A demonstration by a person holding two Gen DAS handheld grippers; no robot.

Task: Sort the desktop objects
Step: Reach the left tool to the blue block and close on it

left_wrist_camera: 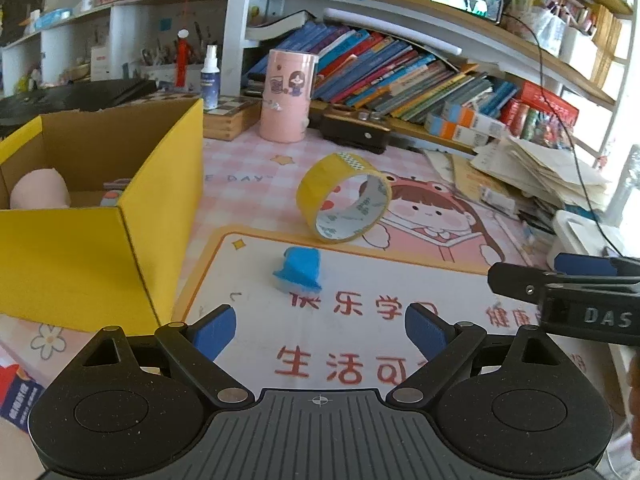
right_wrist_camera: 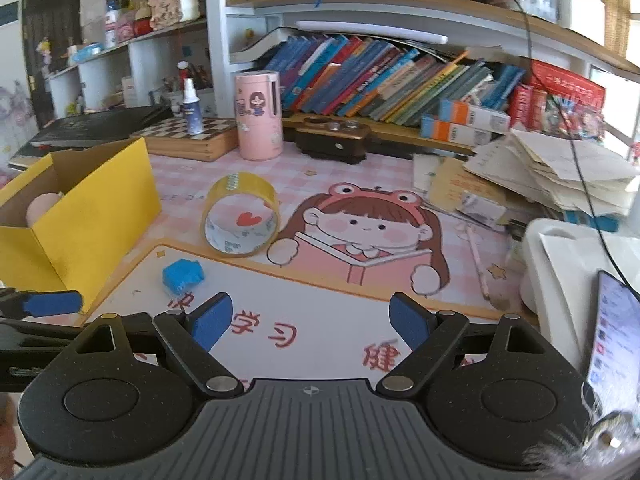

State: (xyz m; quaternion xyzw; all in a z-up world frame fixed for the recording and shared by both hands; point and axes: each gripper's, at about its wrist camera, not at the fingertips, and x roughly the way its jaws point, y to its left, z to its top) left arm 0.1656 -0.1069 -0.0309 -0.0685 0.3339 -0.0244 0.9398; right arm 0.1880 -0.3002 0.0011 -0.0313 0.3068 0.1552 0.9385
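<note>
A desk [left_wrist_camera: 248, 168] covered by a pink cartoon mat is shown beneath crowded bookshelves [right_wrist_camera: 384, 76]. A yellow tape roll [left_wrist_camera: 344, 198] is seen standing on its edge near the mat's centre, with a small blue object [left_wrist_camera: 298, 270] lying just in front of it. A yellow cardboard box [left_wrist_camera: 100, 216], open at the top, is placed to the left. The left tool [left_wrist_camera: 318, 330] and the right tool [right_wrist_camera: 310, 322] are both held with fingers apart and empty above the mat.
</note>
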